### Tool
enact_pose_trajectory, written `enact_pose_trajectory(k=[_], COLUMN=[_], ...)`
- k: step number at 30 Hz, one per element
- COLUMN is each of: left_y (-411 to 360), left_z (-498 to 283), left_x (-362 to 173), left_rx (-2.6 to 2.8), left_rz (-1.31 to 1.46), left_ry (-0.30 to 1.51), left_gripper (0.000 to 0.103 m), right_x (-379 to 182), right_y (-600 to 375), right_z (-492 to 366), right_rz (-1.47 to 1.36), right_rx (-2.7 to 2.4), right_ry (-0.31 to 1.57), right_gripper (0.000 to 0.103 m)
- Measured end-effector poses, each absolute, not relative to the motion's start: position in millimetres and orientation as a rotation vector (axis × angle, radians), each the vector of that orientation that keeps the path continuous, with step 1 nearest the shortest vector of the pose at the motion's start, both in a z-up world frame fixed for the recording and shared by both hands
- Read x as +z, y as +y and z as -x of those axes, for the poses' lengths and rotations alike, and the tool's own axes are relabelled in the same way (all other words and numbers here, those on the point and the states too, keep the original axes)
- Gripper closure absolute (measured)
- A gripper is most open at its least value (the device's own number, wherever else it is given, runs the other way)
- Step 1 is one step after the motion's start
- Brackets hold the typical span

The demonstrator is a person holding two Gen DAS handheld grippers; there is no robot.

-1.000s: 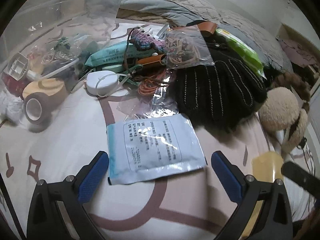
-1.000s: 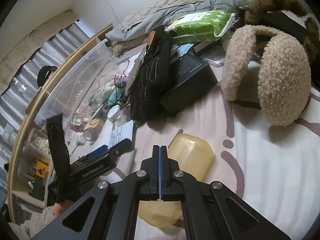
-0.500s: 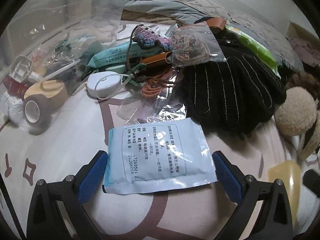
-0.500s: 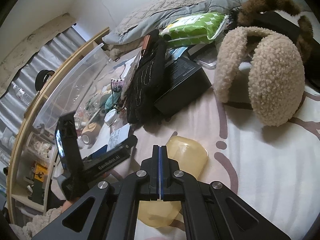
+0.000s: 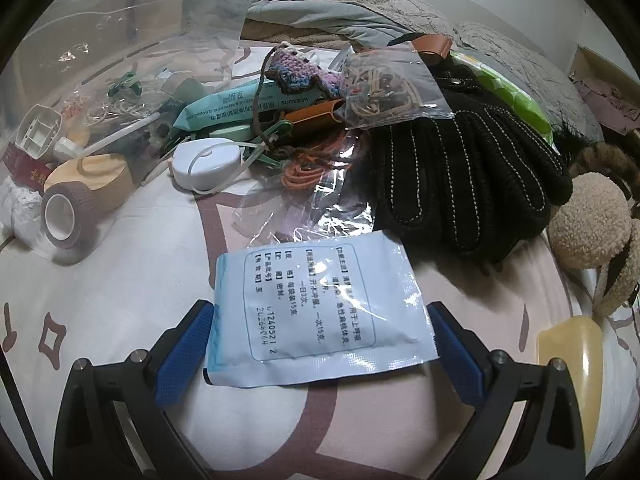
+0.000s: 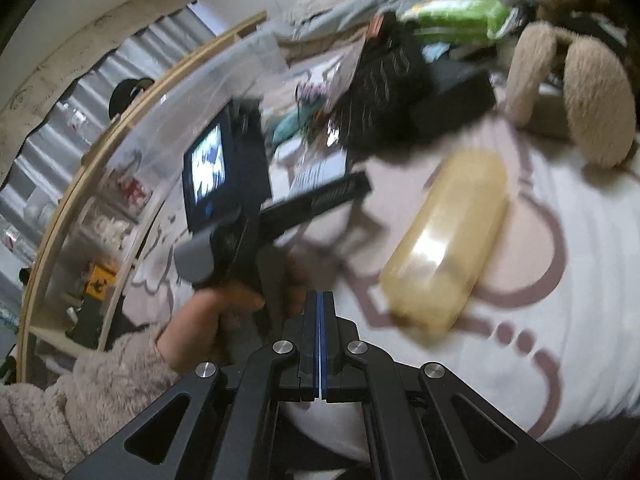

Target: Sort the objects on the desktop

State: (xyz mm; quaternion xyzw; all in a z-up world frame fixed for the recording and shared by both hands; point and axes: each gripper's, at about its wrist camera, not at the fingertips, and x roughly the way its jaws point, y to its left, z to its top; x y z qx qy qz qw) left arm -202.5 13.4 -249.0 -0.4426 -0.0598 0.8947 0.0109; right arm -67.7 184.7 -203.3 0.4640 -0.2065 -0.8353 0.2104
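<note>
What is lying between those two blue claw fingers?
A pale blue sachet with printed text, flat on the bedsheet. The left claw stands open around it, its fingers at either edge. The left wrist view shows this.

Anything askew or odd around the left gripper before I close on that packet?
Nothing damaged or spilled. The blue packet lies flat but slightly skewed between the open left gripper, its far edge resting on crumpled clear plastic. The pile behind is a jumble.
</note>
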Motion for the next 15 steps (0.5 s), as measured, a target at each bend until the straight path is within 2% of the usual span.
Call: enact_pose_trajectory(k=[8, 15], left_y=[11, 8], left_z=[202, 198], left_x=[-248, -247], left_rx=[2.768, 2.738], left_rz=[1.367, 1.366], left_ry=[-0.207, -0.212], left_gripper=[0.000, 0.000], right_x=[-223, -218], right_y=[189, 218], right_z=[80, 95], right_rz=[-1.486, -1.491], right_rx=[-2.341, -2.497], right_ry=[-0.577, -0.623], right_gripper=[0.103, 0.103])
